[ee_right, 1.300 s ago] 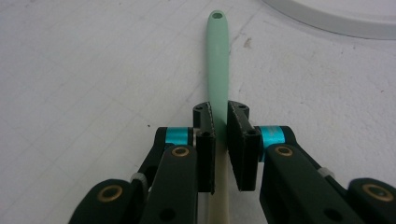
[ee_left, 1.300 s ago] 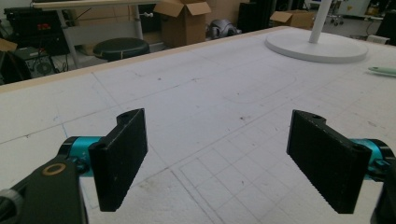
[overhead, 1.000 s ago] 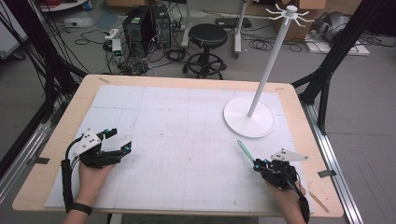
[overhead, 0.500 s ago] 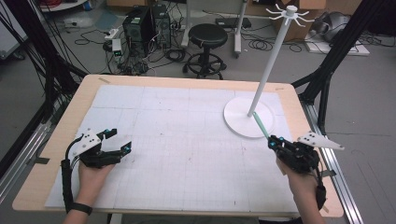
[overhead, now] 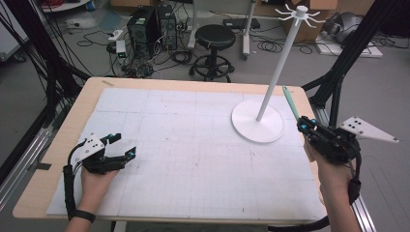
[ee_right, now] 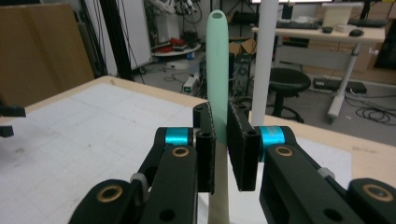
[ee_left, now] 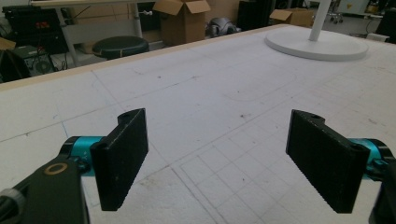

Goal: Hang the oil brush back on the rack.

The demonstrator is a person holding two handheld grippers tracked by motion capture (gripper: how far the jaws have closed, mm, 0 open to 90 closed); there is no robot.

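Observation:
A slim utensil with a mint-green handle and a cream lower part (ee_right: 218, 79) stands clamped between the pads of my right gripper (ee_right: 219, 149); its green end has a small hole. In the high view that green handle (overhead: 290, 102) sticks up from my right gripper (overhead: 309, 126), which is lifted at the table's right edge beside the white rack's round base (overhead: 257, 122). The rack's pole (overhead: 283, 58) rises to a crown of hooks. My left gripper (overhead: 121, 147) rests on the mat at the front left, its jaws wide apart with nothing between them (ee_left: 219, 158).
A white gridded mat (overhead: 193, 145) covers the wooden table (overhead: 87, 96). Behind the table stand a black stool (overhead: 215, 38), computer towers (overhead: 150, 24) and loose cables. Black frame struts (overhead: 338, 72) rise at the right side.
My right gripper has risen and moved right and farther back with the green-handled utensil, which now points more upright near the rack. The left gripper has stayed put.

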